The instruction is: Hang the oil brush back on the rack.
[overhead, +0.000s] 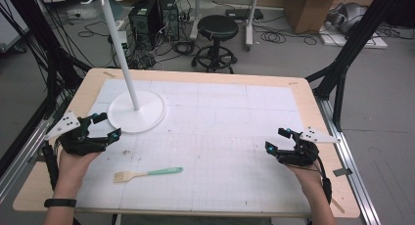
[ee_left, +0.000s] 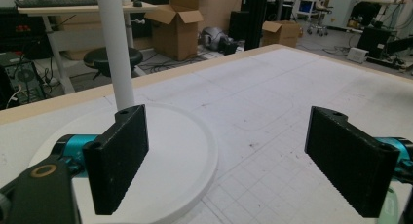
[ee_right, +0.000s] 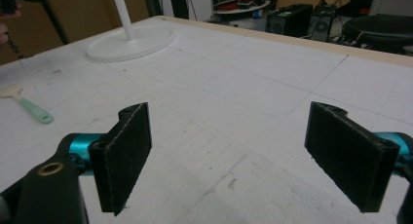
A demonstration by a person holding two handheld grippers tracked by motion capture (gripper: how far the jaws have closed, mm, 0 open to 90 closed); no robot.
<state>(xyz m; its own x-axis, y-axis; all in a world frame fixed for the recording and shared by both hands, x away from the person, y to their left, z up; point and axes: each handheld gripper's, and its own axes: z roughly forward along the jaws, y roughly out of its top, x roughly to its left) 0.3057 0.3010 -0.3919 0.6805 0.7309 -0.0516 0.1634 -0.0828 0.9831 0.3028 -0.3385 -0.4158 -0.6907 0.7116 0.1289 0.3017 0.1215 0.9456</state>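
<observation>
From the high view the whole table is laid out, with the white stand as the obvious anchor: its round base sits on the mat toward the far left, pole going straight up. The little brush with the mint-green handle lies flat on the mat, nearer the person than the stand's base and a bit to its right, touching nothing. The left gripper sits just beside the near-left edge of the base, and the right gripper is well apart from the stand, way over on the other side of the mat. The left gripper view gets right up on the base and pole but leaves the brush out, while the right gripper view catches the brush off to its left with the stand farther back. Both sets of jaws are spread wide, nothing between them, just bare mat. Neither gripper touches the brush or the stand.
</observation>
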